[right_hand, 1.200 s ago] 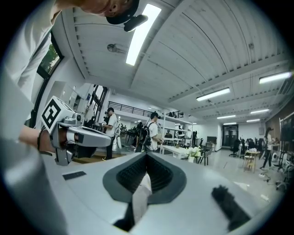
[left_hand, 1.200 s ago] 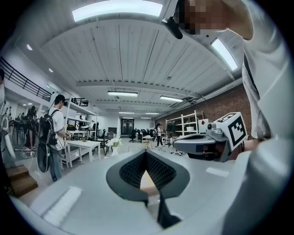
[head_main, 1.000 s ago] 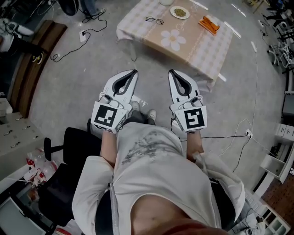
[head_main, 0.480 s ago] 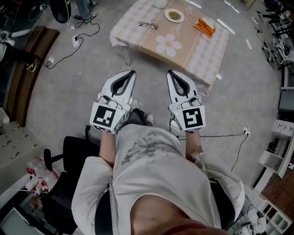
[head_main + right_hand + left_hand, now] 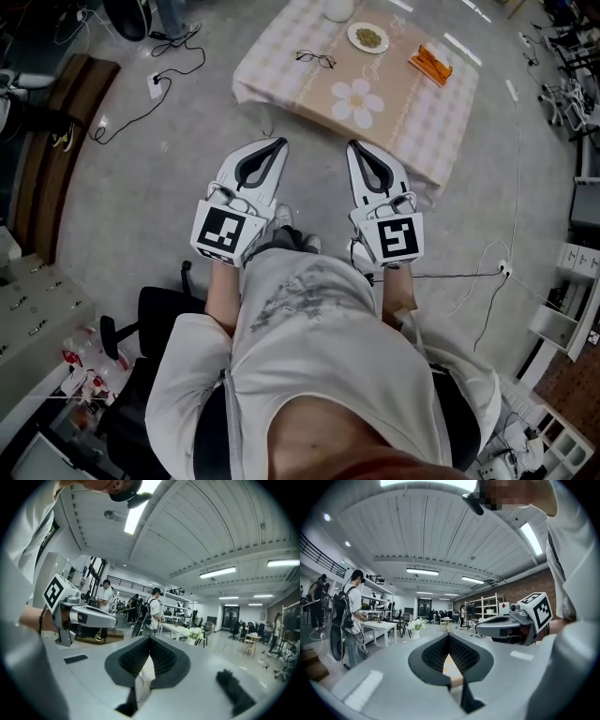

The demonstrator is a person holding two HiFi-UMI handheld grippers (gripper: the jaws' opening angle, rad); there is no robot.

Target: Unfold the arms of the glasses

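Observation:
The black-framed glasses [image 5: 315, 59] lie on the far left part of a low table [image 5: 309, 89] with a checked cloth, well ahead of me in the head view. Both grippers are held out side by side over the floor, short of the table. My left gripper [image 5: 278, 142] has its jaw tips touching, with nothing between them, as the left gripper view [image 5: 449, 635] also shows. My right gripper [image 5: 352, 145] is shut and empty too, with the same seen in the right gripper view [image 5: 150, 639]. The glasses do not show in either gripper view.
On the table stand a plate [image 5: 367, 37], an orange object [image 5: 430, 62] and a white cup [image 5: 337, 9]. Cables and a power strip [image 5: 155, 82] lie on the floor at left. An office chair [image 5: 141, 319] is behind me. People stand by white tables [image 5: 344, 616].
The table has come nearer in the head view and the chair has dropped back behind me. Both grippers have travelled forward together, still shut.

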